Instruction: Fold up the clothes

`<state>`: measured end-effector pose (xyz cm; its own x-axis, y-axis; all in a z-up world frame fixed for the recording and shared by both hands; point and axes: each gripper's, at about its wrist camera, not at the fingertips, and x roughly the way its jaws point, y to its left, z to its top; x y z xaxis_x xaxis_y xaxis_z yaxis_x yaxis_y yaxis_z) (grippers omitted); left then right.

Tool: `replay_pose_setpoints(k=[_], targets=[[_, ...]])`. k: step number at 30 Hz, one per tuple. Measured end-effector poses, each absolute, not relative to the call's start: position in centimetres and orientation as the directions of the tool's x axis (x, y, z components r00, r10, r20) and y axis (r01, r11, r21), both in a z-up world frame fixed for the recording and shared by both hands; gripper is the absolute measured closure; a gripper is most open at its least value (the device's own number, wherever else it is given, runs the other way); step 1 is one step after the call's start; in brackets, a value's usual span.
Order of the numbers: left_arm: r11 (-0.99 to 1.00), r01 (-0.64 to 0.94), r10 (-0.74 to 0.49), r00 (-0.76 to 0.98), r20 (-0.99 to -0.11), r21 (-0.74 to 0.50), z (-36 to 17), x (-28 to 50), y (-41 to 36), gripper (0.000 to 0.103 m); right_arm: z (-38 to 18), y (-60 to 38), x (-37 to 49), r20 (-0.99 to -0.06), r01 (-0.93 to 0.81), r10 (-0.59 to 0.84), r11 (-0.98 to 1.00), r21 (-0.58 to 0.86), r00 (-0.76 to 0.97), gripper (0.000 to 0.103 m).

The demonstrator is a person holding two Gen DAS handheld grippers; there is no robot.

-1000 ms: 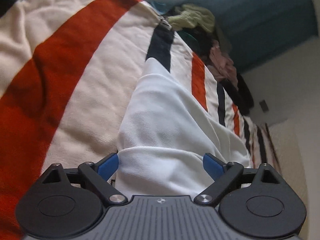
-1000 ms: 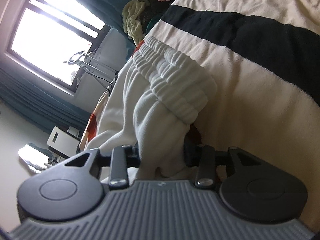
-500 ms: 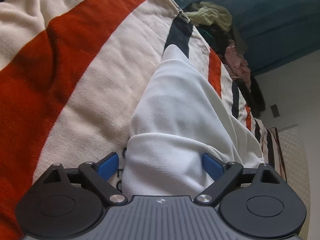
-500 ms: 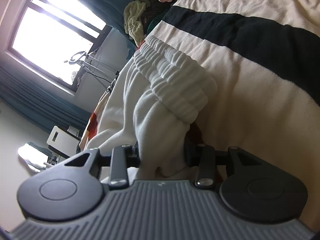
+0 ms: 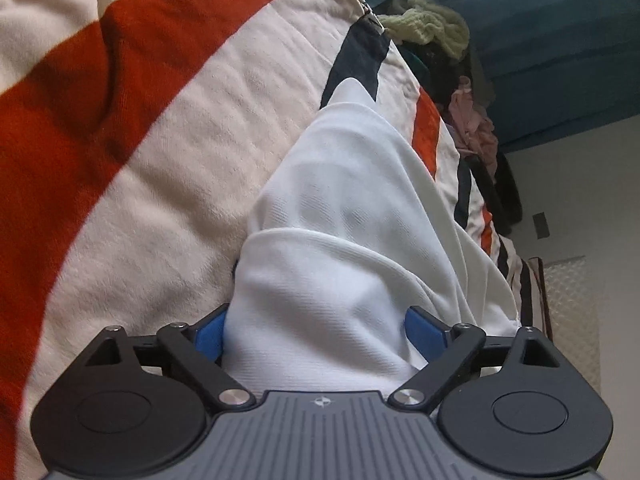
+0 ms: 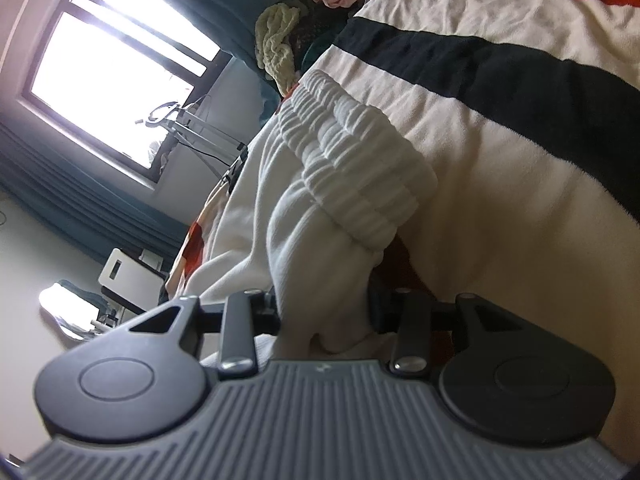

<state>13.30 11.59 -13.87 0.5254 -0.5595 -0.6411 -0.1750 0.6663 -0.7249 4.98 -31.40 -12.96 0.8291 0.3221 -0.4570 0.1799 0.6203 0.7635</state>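
White garment (image 5: 344,216) lies on striped blanket (image 5: 168,152). Left tongs (image 5: 316,332) opening, cloth between the blue pads. Right tongs (image 6: 324,312) clenched on a bunched fold below the waistband (image 6: 352,176).

White garment (image 5: 352,240), ribbed waistband (image 6: 352,172) bunched; lies crumpled on striped blanket (image 5: 200,140).

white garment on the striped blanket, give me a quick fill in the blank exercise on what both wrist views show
1. The white garment lies on a blanket striped cream, black and ____.
2. The right gripper is shut on the garment just below its ribbed ____.
3. The left gripper has pads coloured ____.
4. Behind the clothes pile, daylight comes through a ____.

Missing words: orange; waistband; blue; window
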Motion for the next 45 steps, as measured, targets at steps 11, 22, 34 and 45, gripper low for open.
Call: replay_pose_setpoints(k=[11, 22, 34, 45], targets=[[0.717, -0.111, -0.493, 0.617, -0.613, -0.689, -12.1, 12.2, 10.8, 0.046, -11.2, -31.0, 4.6, -0.420, 0.134, 0.296, 0.661, 0.739, 0.858, 0.063], [0.692, 0.050, -0.530, 0.713, -0.459, -0.720, -5.2, 11.6, 6.5, 0.065, -6.0, -34.2, 3.9, -0.228, 0.022, 0.240, 0.641, 0.767, 0.944, 0.066], [0.699, 0.217, -0.599, 0.697, -0.393, -0.681, 1.6, 21.5, -8.2, 0.066, -1.9, -44.7, 7.3, -0.124, 0.047, 0.088, 0.600, 0.799, 0.988, 0.067], [0.683, 0.396, -0.699, 0.598, -0.393, -0.614, 2.6, 36.1, -26.6, 0.065, 0.7, -58.6, 15.3, -0.151, 0.129, -0.024, 0.661, 0.739, 0.988, 0.067]])
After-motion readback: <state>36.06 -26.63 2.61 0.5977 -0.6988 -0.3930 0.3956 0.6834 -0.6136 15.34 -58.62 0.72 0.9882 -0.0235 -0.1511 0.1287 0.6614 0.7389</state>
